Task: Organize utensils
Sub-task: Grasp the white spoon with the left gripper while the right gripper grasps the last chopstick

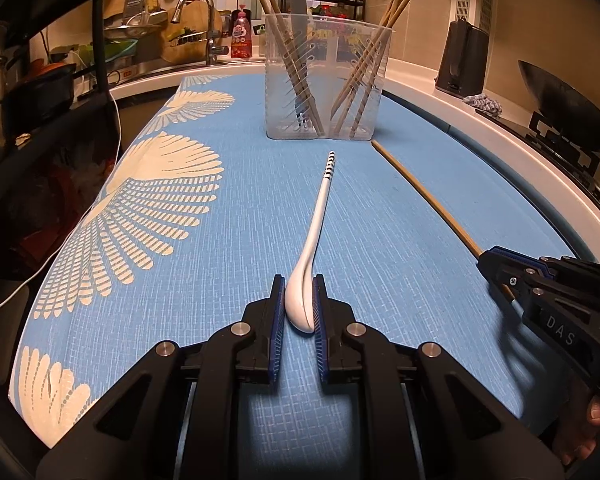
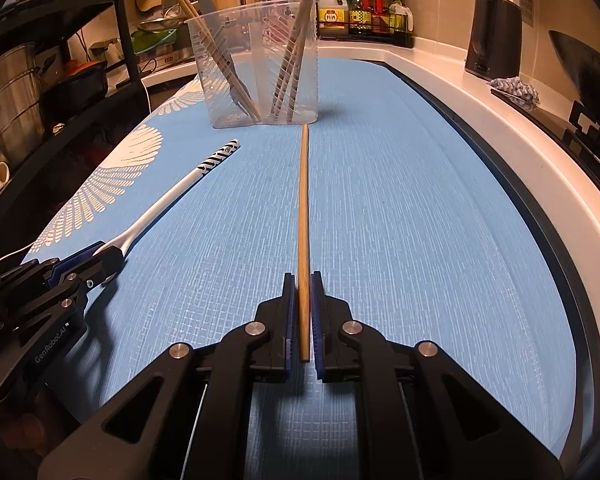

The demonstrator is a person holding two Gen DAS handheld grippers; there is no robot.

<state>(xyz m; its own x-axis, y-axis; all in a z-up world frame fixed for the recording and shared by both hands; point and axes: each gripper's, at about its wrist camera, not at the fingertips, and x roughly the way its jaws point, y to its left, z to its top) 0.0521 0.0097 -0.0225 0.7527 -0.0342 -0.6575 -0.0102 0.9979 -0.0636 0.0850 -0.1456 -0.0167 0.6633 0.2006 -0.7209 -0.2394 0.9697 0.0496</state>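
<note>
L hand-held gripper (image 1: pixel 299 307) clamps spoon (image 1: pixel 314 240); R (image 2: pixel 304 312) clamps chopstick (image 2: pixel 303 208).

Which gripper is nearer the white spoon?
Left. The left gripper grips the spoon by its bowl; the right gripper sits off to its right, closed on a chopstick.

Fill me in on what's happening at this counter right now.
A person is sorting utensils with a handheld claw in each hand. The left claw is closed around the bowl of a white spoon lying on the blue mat. The right claw is shut on one end of a wooden chopstick that points toward the clear utensil holder. The holder already contains several chopsticks; both gripped items appear to lie flat on the mat.
</note>
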